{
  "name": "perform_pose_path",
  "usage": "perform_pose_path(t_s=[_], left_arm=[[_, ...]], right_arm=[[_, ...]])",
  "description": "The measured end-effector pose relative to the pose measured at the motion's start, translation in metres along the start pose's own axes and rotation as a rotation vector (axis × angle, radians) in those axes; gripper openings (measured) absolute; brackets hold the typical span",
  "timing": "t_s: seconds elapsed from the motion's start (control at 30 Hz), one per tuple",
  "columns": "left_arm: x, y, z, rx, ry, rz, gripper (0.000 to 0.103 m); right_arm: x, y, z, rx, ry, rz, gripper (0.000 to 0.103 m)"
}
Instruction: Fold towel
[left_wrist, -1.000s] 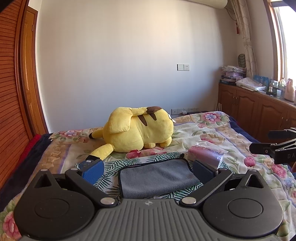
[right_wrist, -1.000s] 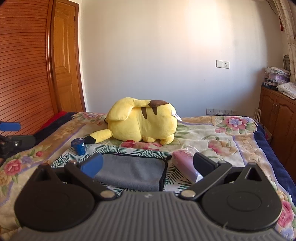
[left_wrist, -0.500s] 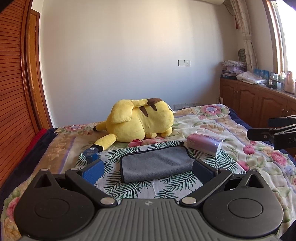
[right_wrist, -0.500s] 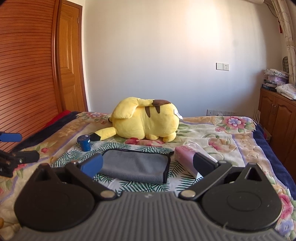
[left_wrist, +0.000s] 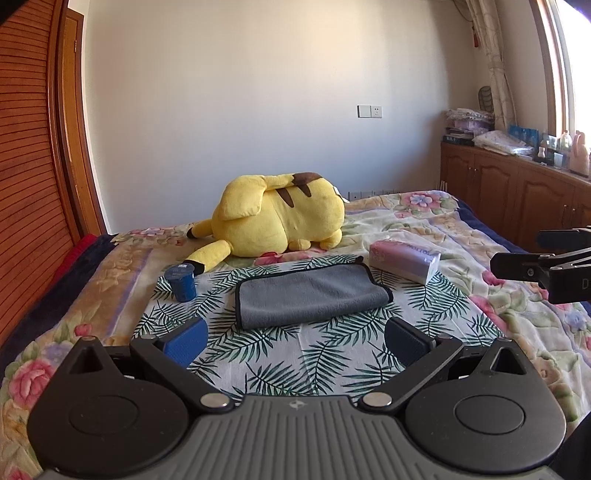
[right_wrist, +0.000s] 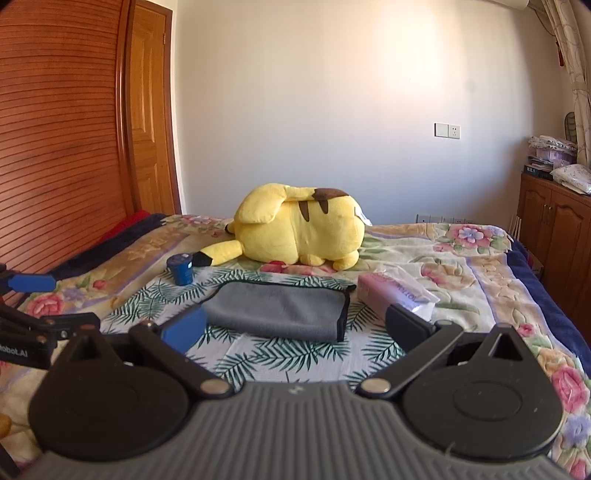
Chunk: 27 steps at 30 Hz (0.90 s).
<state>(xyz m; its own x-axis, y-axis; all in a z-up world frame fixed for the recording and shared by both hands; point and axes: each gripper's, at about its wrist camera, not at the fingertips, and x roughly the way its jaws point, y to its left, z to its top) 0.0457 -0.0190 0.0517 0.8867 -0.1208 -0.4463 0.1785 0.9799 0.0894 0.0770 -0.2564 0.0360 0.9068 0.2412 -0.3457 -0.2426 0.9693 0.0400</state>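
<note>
I see the grey towel (left_wrist: 312, 295) lying flat on the leaf-print cloth (left_wrist: 280, 354) spread over the bed (left_wrist: 480, 229), already doubled over, its black-trimmed edges stacked along the right end. It sits ahead of both tools, with its long axis running left to right across my line of approach. My left gripper (left_wrist: 293, 338) is spread wide and holds nothing; the towel's near edge lies just beyond its fingertips, roughly centred between them. My right gripper (right_wrist: 295, 323) is also spread wide and empty; the towel sits ahead and a little to its left, with the trimmed end nearer its right finger. I judge both tools about equally near, so either could take a near corner if another fold is wanted.

Around the towel: a small blue cup (left_wrist: 180, 282) off its left end, a pink tissue pack (left_wrist: 404, 258) just beside its right far corner, and a yellow plush toy (left_wrist: 277, 218) behind. The near edge is unobstructed; the tissue pack crowds the right end.
</note>
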Motion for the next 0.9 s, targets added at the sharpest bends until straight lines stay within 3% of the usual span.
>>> perform_pose_path(t_s=[0.9], left_arm=[[0.012, -0.015, -0.071, -0.034, 0.089, -0.011, 0.087]], right_arm=[[0.002, 0.013, -0.062, 0.022, 0.095, -0.018, 0.103]])
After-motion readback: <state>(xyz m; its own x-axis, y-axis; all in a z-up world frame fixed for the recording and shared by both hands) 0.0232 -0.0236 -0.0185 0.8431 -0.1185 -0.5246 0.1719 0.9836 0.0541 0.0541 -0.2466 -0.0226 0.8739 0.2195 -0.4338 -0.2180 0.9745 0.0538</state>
